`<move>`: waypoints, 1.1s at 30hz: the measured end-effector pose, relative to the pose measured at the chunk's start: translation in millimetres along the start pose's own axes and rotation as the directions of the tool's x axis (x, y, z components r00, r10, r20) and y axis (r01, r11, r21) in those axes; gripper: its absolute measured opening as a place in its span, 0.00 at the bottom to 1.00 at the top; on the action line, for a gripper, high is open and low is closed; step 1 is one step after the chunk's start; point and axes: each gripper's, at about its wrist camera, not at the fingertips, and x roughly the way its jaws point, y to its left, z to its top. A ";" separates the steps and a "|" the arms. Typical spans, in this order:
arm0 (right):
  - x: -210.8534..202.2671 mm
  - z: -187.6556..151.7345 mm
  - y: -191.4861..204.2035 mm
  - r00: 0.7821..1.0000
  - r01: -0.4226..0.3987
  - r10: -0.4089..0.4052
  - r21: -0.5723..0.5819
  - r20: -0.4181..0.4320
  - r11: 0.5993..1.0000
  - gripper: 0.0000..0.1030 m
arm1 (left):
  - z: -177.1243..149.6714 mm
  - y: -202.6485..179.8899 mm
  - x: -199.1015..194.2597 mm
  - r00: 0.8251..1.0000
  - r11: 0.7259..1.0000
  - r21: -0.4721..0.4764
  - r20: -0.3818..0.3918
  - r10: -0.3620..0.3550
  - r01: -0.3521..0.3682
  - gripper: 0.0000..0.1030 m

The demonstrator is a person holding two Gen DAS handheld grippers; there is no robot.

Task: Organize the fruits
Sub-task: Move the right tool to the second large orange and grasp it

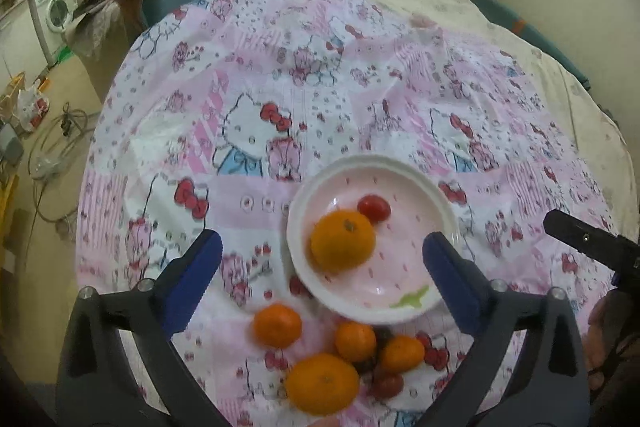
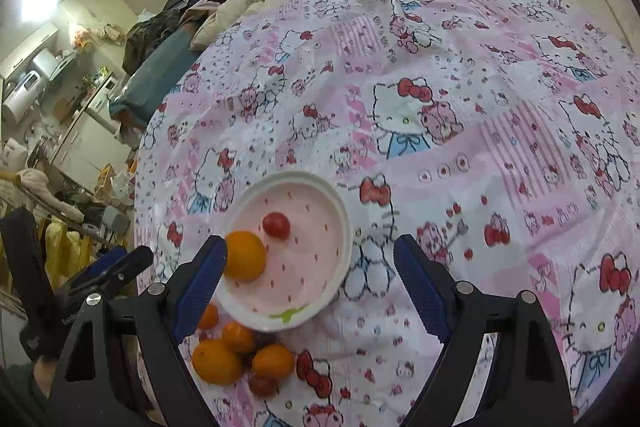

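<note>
Bowl (image 1: 450, 223) holds orange (image 1: 342, 246) + tomato (image 1: 373, 208); both tools empty.

Glossy plastic bowl (image 1: 440, 203); crinkled shiny printed cloth (image 1: 280, 87); textured blue pads (image 2: 200, 283).

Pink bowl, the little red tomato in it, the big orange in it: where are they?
Pink strawberry-print bowl (image 1: 404, 301), left wrist view, near rim.
Small red tomato (image 1: 373, 208), left wrist view, middle.
Big round orange (image 1: 342, 247), left wrist view, middle.
</note>
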 end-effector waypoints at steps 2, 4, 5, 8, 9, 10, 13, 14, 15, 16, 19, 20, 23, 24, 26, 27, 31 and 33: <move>-4.9 -9.6 -2.0 1.000 -0.002 0.002 0.011 -0.004 1.000 0.85 | -9.5 -2.0 -7.7 1.000 1.000 0.016 -0.008 0.014 -0.014 0.96; -7.7 -19.7 -4.6 1.000 0.013 -0.013 0.020 -0.013 1.000 0.85 | -19.4 -1.4 -17.9 0.999 0.999 0.025 -0.004 0.035 -0.035 0.96; -9.2 -26.1 -5.5 1.000 0.012 -0.012 0.021 -0.018 1.000 0.85 | -22.1 -0.9 -20.7 0.999 0.999 0.027 -0.006 0.038 -0.038 0.96; -5.0 -37.4 -5.6 0.998 0.021 -0.021 0.013 -0.060 1.000 0.85 | -33.0 5.6 -30.8 0.998 0.998 0.025 -0.013 0.063 -0.063 0.96; -1.7 -40.7 -5.6 0.997 0.020 -0.019 0.014 -0.080 1.000 0.85 | -36.1 8.5 -33.2 0.998 0.998 0.022 -0.018 0.065 -0.065 0.96; 0.0 -43.8 -5.9 0.996 0.016 -0.015 0.016 -0.093 1.000 0.85 | -39.6 13.3 -35.9 0.997 0.997 0.014 -0.023 0.071 -0.071 0.96; 14.8 -54.6 -6.0 0.986 -0.008 0.015 0.041 -0.168 0.999 0.84 | -45.1 25.8 -37.6 0.995 0.996 -0.019 -0.041 0.086 -0.087 0.96; 21.5 -58.2 -6.1 0.981 -0.018 0.028 0.055 -0.195 0.998 0.84 | -45.9 29.2 -37.2 0.995 0.995 -0.028 -0.044 0.093 -0.094 0.96; 31.6 -62.3 -5.2 0.972 -0.031 0.046 0.070 -0.231 0.997 0.83 | -45.7 32.2 -36.8 0.994 0.994 -0.035 -0.043 0.098 -0.100 0.96; 36.5 -64.6 -3.9 0.967 -0.037 0.054 0.074 -0.250 0.997 0.80 | -45.6 35.5 -36.7 0.993 0.993 -0.040 -0.040 0.107 -0.109 0.96; 59.4 -72.9 1.7 0.943 -0.049 0.075 0.088 -0.325 0.995 0.77 | -44.9 43.7 -36.0 0.994 0.992 -0.064 -0.041 0.103 -0.105 0.96; 67.6 -75.9 5.0 0.934 -0.048 0.076 0.087 -0.350 0.995 0.75 | -44.7 47.2 -35.2 0.993 0.991 -0.079 -0.046 0.108 -0.111 0.96; 81.3 -81.2 15.5 0.917 -0.052 0.075 0.070 -0.391 0.996 0.72 | -44.8 56.1 -32.5 0.991 0.987 -0.109 -0.060 0.115 -0.121 0.96; 86.0 -82.9 19.2 0.912 -0.051 0.074 0.066 -0.404 0.996 0.72 | -44.9 58.6 -31.3 0.991 0.986 -0.118 -0.067 0.113 -0.120 0.96; 93.9 -85.6 24.2 0.901 -0.053 0.073 0.058 -0.427 0.997 0.68 | -44.7 62.6 -29.4 0.991 0.984 -0.133 -0.078 0.107 -0.117 0.96; 98.8 -87.5 27.5 0.895 -0.051 0.066 0.046 -0.441 0.998 0.68 | -44.6 65.1 -29.1 0.991 0.983 -0.141 -0.080 0.105 -0.116 0.96; 114.3 -96.2 37.0 0.874 -0.046 0.039 -0.004 -0.484 0.999 0.62 | -45.8 71.0 -29.8 0.991 0.981 -0.149 -0.079 0.111 -0.122 0.96; 119.2 -98.9 42.7 0.868 -0.043 0.015 -0.045 -0.496 0.998 0.59 | -46.8 74.3 -28.5 0.990 0.980 -0.153 -0.084 0.114 -0.126 0.96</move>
